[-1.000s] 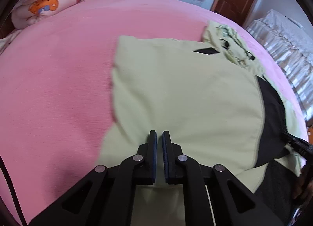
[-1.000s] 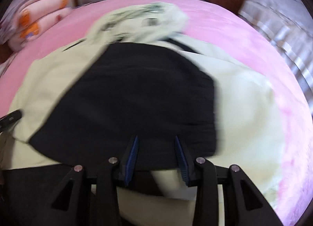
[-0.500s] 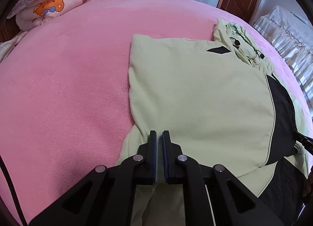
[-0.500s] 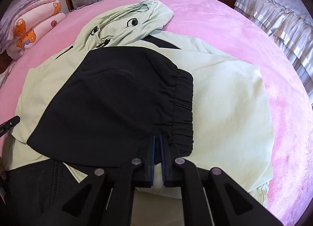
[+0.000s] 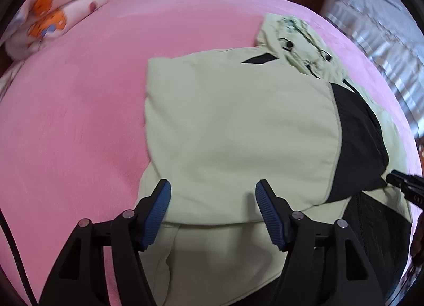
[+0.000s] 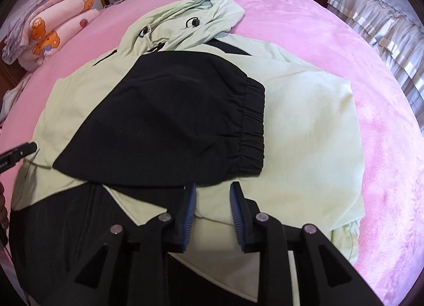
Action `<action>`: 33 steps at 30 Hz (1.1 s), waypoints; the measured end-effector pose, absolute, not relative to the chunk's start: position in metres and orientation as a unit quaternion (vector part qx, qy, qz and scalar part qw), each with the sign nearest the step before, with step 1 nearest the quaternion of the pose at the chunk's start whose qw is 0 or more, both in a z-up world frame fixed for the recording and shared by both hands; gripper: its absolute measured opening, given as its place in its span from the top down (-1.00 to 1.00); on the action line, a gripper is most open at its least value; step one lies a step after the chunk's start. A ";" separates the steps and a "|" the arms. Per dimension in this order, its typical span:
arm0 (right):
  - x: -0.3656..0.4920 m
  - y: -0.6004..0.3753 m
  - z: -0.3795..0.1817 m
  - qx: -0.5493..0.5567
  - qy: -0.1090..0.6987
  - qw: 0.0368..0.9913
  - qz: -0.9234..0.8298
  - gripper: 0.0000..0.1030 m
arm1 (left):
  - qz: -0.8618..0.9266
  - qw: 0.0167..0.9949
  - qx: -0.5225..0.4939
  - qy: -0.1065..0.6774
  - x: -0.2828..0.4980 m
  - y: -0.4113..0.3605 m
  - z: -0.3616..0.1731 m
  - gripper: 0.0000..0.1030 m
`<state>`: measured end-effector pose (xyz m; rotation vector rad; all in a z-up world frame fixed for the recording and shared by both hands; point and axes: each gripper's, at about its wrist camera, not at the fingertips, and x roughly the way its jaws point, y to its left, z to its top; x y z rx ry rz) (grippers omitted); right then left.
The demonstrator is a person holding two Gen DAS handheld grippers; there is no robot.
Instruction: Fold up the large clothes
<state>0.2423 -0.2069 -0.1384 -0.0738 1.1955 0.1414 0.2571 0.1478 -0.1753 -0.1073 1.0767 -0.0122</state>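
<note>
A pale green hooded jacket [image 5: 238, 131] with black panels lies on the pink bed; its sleeves are folded over the body. In the right wrist view the black sleeve end with an elastic cuff [image 6: 172, 123] lies across the green body [image 6: 304, 147], hood [image 6: 190, 22] at the far end. My left gripper [image 5: 213, 189] is open and empty, just above the near hem of the folded green sleeve. My right gripper [image 6: 212, 192] is open and empty, at the near edge of the black sleeve. Each gripper's tip shows at the edge of the other view.
The pink bedspread [image 5: 79, 120] spreads around the jacket. Folded cartoon quilts [image 6: 47, 33] are stacked at the far left. A second bed with a frilled cover [image 6: 384, 9] stands on the right. Wardrobe doors and a brown door are behind.
Both grippers were shut on the jacket's sleeves half a second ago and have now opened, letting the fabric go. The left view has shifted slightly.
</note>
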 end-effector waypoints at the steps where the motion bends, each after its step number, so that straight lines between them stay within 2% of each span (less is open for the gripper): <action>1: 0.245 -0.208 -0.137 -0.038 0.573 0.816 0.069 0.40 | -0.018 0.854 -0.036 0.518 0.263 0.142 -0.169 -0.28; 6: 0.282 -0.209 -0.116 -0.043 0.612 0.784 0.095 0.40 | -0.038 0.843 0.006 0.537 0.309 0.125 -0.141 -0.31; 8: 0.310 -0.208 -0.101 -0.045 0.615 0.781 0.101 0.38 | -0.040 0.834 0.001 0.550 0.345 0.120 -0.129 -0.45; 10: 0.340 -0.206 -0.085 -0.044 0.605 0.788 0.107 0.25 | -0.033 0.833 -0.003 0.552 0.382 0.115 -0.118 -0.48; 12: 0.374 -0.206 -0.072 -0.037 0.591 0.798 0.113 -0.07 | -0.028 0.835 -0.011 0.550 0.420 0.112 -0.110 -0.48; 14: 0.410 -0.208 -0.062 -0.016 0.567 0.814 0.127 -0.14 | -0.029 0.837 -0.026 0.545 0.455 0.110 -0.105 -0.48; 22: 0.541 -0.229 -0.073 0.075 0.531 0.839 0.092 -0.14 | -0.015 0.851 -0.032 0.525 0.556 0.088 -0.121 -0.48; 33: 0.613 -0.251 -0.142 0.128 0.540 0.831 0.037 -0.14 | 0.001 0.843 -0.067 0.534 0.628 0.081 -0.182 -0.48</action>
